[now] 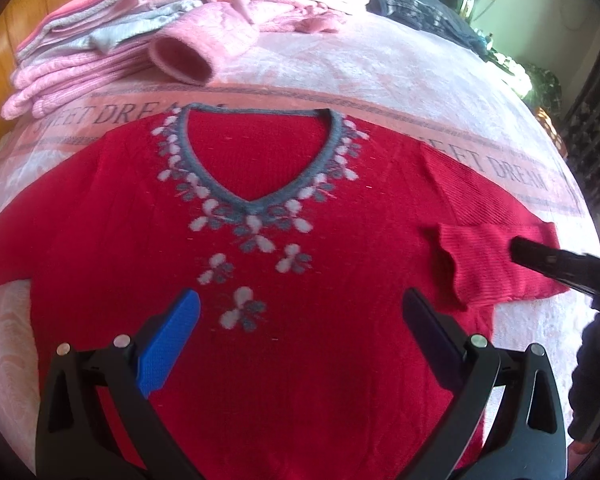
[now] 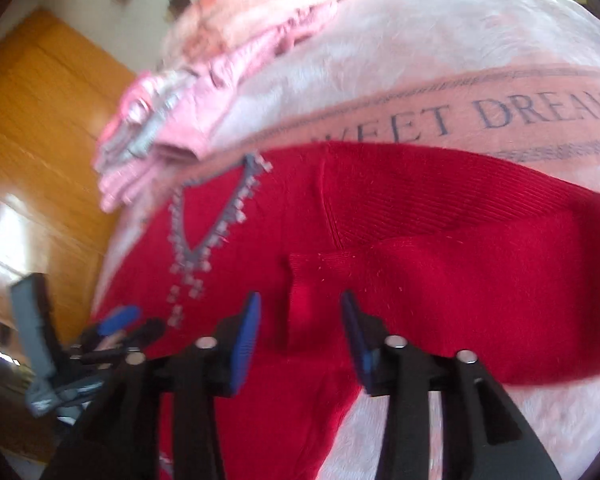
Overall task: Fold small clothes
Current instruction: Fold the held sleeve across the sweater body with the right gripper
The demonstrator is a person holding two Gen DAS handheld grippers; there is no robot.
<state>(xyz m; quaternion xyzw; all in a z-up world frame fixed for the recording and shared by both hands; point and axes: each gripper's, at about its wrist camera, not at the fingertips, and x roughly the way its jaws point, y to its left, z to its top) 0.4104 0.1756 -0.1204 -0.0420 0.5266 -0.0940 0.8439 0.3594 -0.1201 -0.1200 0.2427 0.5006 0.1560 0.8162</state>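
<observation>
sweater (image 1: 260, 280) on bedspread (image 1: 380, 64), folded clothes (image 1: 92, 52) behind

My right wrist view was smeared with blur, so the neckline pattern on the red sweater (image 2: 380, 216) was unreadable there. My own fingers (image 1: 168, 344) hid the sweater's hem, and its left sleeve ran off the picture's edge. The blanket (image 2: 420, 60) lettering was cut short at the frame.

left gripper (image 1: 300, 312): black frame, blue-padded fingers spread wide, empty
right gripper (image 2: 298, 320): jaws parted, pointing toward 12 o'clock
</observation>
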